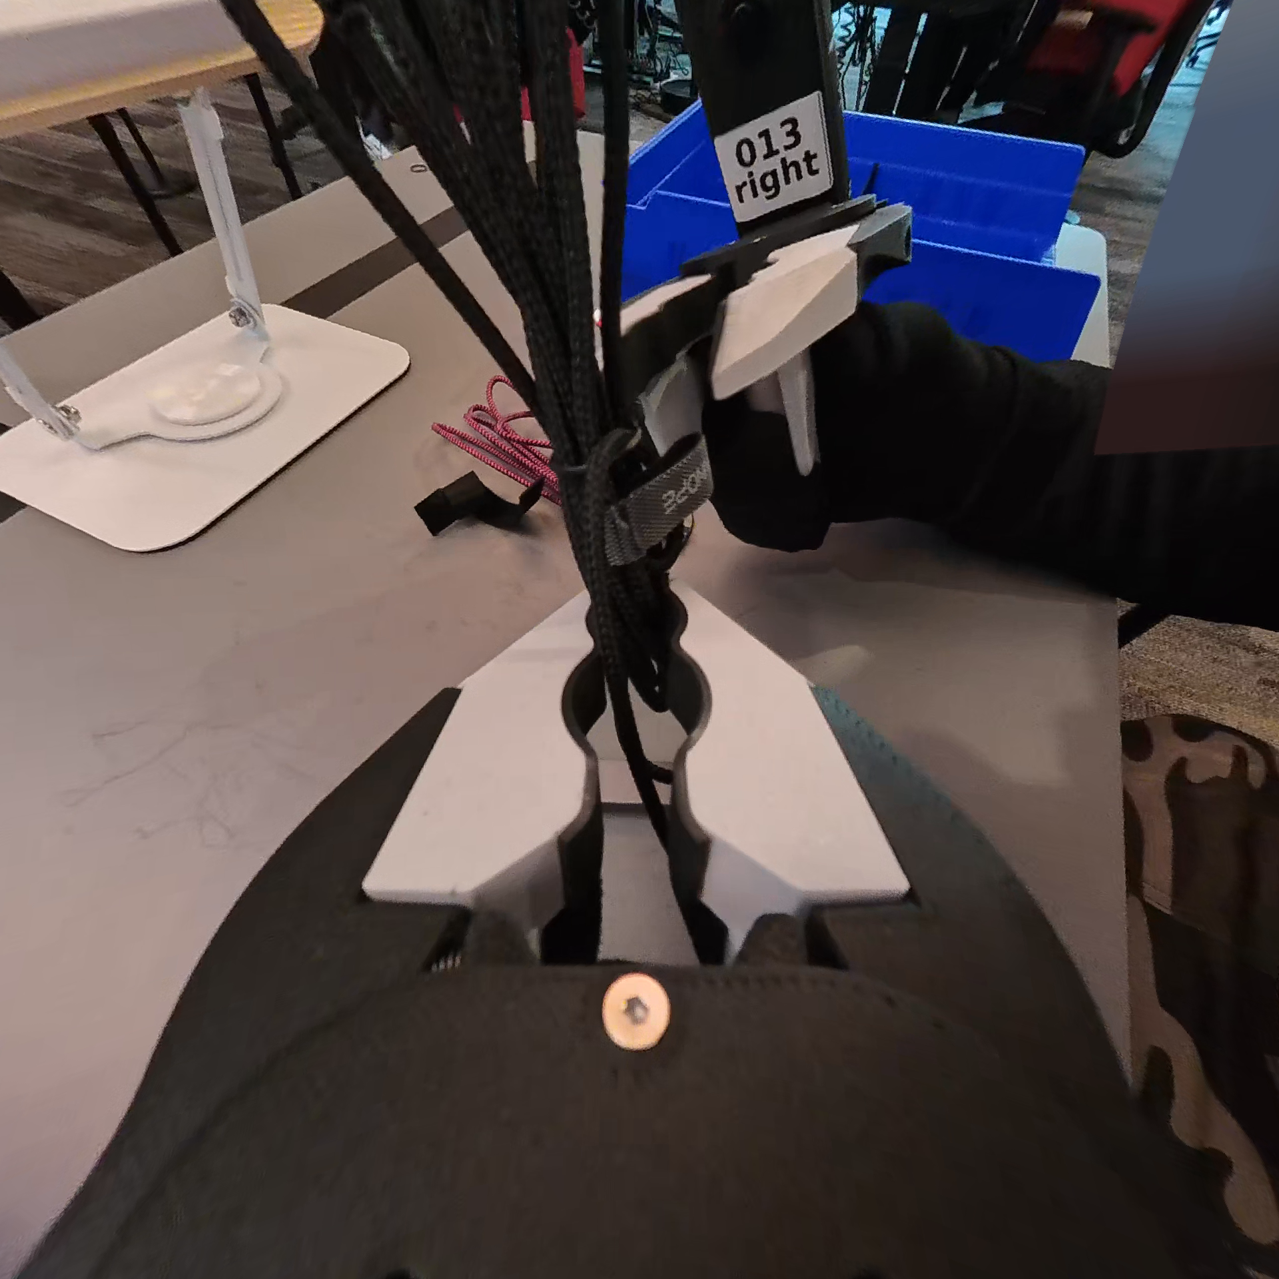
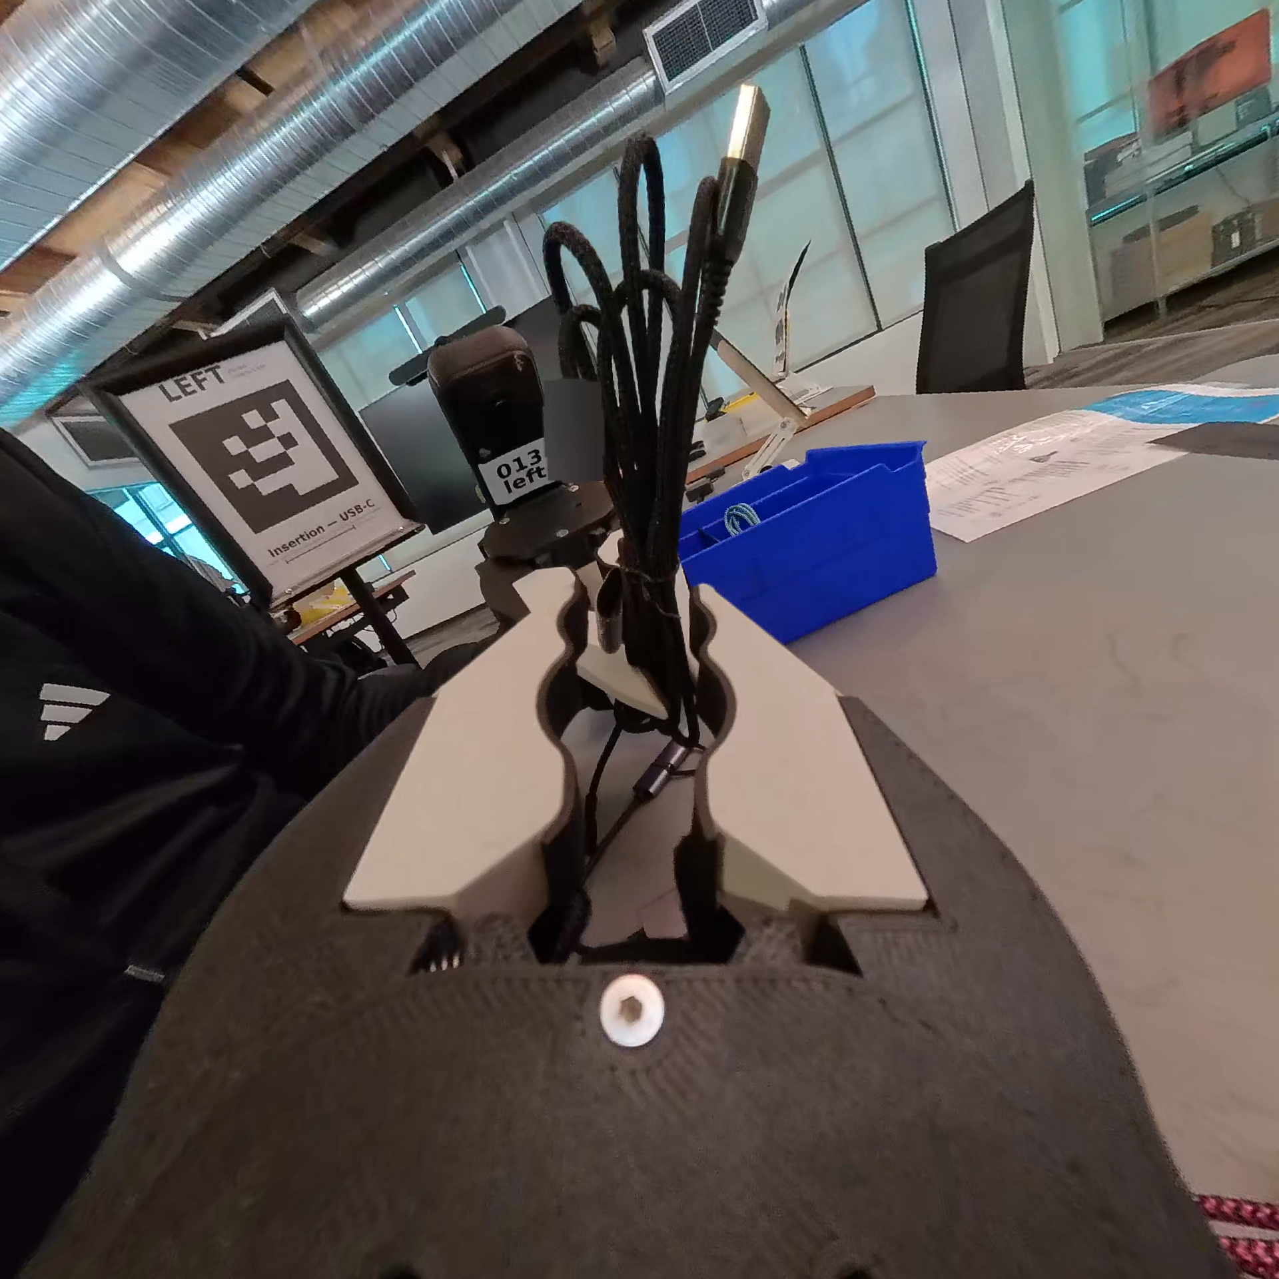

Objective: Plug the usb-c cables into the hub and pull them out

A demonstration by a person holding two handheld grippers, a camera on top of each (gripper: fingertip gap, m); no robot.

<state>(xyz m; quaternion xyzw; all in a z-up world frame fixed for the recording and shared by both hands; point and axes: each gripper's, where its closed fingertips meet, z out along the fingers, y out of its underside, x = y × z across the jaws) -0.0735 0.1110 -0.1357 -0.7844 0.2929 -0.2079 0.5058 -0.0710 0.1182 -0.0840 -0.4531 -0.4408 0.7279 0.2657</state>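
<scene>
- Both grippers met on one thing: a coiled bundle of black braided cable (image 1: 609, 387), bound by a grey strap (image 1: 657, 502) and a thin tie, held up off the grey table (image 1: 277, 657).
- The left gripper (image 1: 637, 650) had its pale fingers drawn in narrow around the lower strands of the bundle, which ran back through the scalloped gap between them.
- The right gripper (image 2: 633, 623) was likewise pinched close on the same bundle near the tie, with loops and a gold-tipped flat plug (image 2: 751, 124) sticking up above it.
- A small dark connector (image 2: 664, 765) hung between the right fingers; I could not tell whether it was the usb-c end.
- No hub showed in either view, so nothing was plugged yet; I judged this to be the stage of freeing a cable from its coil.
- To do it well, one gripper should hold the bundle steady just below the strap while the other works the strap loose, rather than both pulling against each other.
- Once loose, take the plug by its moulded body, not by the braid, so it stays straight for insertion.
- A red braided cable (image 1: 498, 443) and a small black piece (image 1: 457, 502) lay on the table beyond, a blue bin (image 2: 823, 547) farther off, and a white stand (image 1: 207, 429) to the side.
</scene>
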